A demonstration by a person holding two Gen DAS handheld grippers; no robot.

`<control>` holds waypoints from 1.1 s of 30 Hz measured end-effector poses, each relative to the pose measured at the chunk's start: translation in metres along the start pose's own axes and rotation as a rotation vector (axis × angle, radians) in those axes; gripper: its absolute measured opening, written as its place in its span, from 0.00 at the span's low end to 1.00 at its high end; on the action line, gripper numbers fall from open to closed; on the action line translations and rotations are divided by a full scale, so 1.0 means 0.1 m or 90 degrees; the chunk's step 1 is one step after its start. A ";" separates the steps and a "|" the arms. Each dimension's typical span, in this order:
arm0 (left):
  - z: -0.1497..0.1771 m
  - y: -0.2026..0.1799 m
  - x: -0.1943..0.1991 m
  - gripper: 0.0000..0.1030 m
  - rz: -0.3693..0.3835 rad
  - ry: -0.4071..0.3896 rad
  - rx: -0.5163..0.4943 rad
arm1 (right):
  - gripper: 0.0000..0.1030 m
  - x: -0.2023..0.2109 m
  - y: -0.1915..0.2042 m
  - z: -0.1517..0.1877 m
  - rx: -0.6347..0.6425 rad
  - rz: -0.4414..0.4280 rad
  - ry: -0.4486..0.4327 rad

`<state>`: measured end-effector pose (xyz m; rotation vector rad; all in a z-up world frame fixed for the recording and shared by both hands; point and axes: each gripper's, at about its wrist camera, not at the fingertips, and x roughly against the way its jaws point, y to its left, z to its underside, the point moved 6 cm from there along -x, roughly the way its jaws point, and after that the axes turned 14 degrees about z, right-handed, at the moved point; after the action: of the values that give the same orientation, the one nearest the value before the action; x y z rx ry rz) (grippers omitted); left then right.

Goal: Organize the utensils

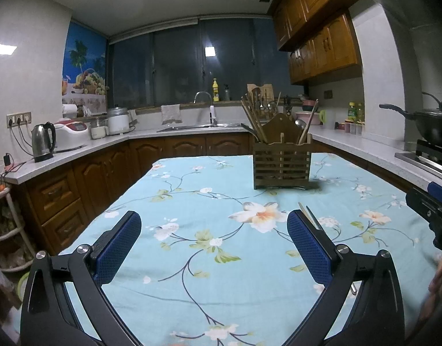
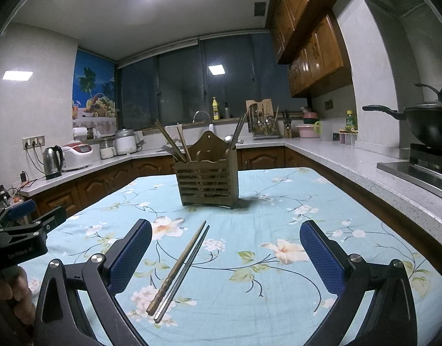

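Brown wood, ridged at the thick end: one wooden chopstick point(image 2: 179, 266) lies flat on the floral tablecloth point(image 2: 249, 302), and a metal chopstick point(image 2: 184, 271) lies just beside it on the right, the two nearly parallel, tips pointing toward the holder. In the right wrist view both lie between the blue pads of the right gripper point(image 2: 225, 255), nearer the left pad, untouched by either. Jaws of the right gripper stand wide apart, nothing in them.

Left gripper point(image 1: 213, 245) hovers over bare cloth, jaws also wide apart and empty. The chopstick tips point(image 1: 309, 214) just peek out past its right pad, outside the jaws.

Farther up the table stands a slatted wooden utensil holder point(image 2: 208, 184), upright, with chopsticks and forks leaning out of its left compartment and more utensils out of the right.

Around: grey counter point(image 2: 350, 158), kettle point(image 2: 53, 161), black wok point(image 2: 428, 124) on the stove.
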<state>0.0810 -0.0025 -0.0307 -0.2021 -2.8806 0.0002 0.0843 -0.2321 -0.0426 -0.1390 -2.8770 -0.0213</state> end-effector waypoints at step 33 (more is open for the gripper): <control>-0.01 -0.05 -0.01 1.00 0.013 0.008 0.001 | 1.00 -0.03 0.06 -0.01 -0.003 -0.003 -0.001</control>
<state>0.0818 -0.0077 -0.0304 -0.2314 -2.8663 0.0043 0.0878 -0.2265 -0.0427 -0.1336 -2.8784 -0.0283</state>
